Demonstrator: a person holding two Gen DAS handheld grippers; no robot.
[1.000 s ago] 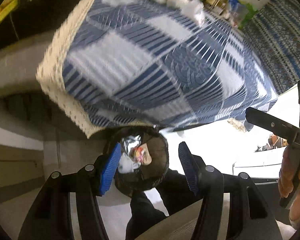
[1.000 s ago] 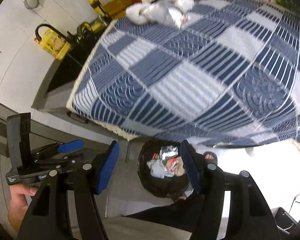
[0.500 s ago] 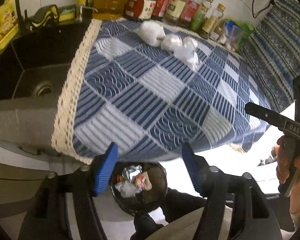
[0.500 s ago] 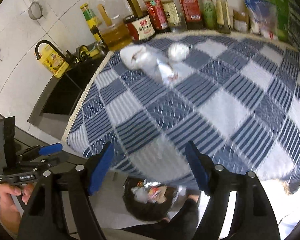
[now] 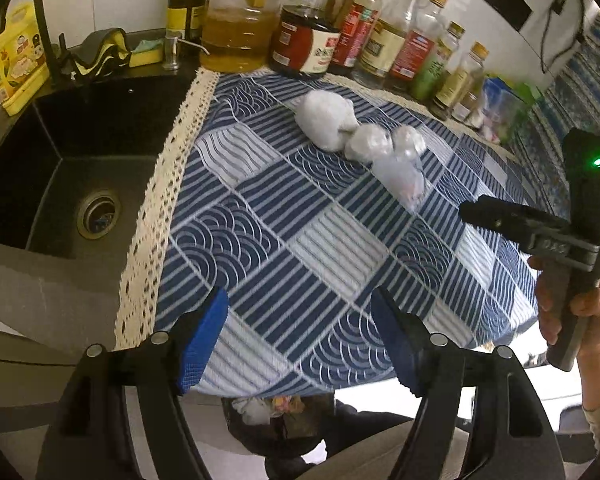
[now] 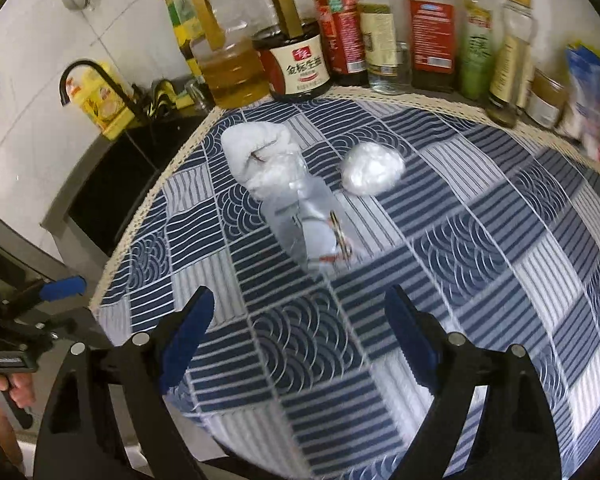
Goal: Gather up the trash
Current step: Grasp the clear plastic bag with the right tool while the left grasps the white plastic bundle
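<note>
Kitchen wall tiles and a row of sauce bottles (image 6: 380, 32) close off the far side, and in front of them you've got the blue patterned cloth (image 5: 292, 248) spread over the table, with the black sink (image 5: 60, 168) off to the outside of your left tongs (image 5: 300, 344). Both pairs are empty and spread wide: left tongs gaping over the near edge of the cloth, right tongs (image 6: 300, 344) likewise, nothing between the blue pads on either side. Now look ahead of you, there's the trash: a big crumpled white wad (image 6: 260, 148), a clear plastic wrapper (image 6: 312, 232) trailing from it toward you, and a smaller white ball (image 6: 372, 168) sitting apart on the far side of the wrapper. From the right tongs the wrapper lies almost dead ahead, just beyond the tips, its long axis running away from you and slanting toward the left, its near end with the red-and-gold scrap pointing back at you. From the left tongs the same cluster sits farther off and ahead to the right, so your right hand looks the nearer one. I'd judge the wrapper's near end the easy first bite, pads closing across its width. Below the table edge, the black bin (image 5: 276, 420) already shows trash inside, right beneath the left tongs, handy for the drop.
</note>
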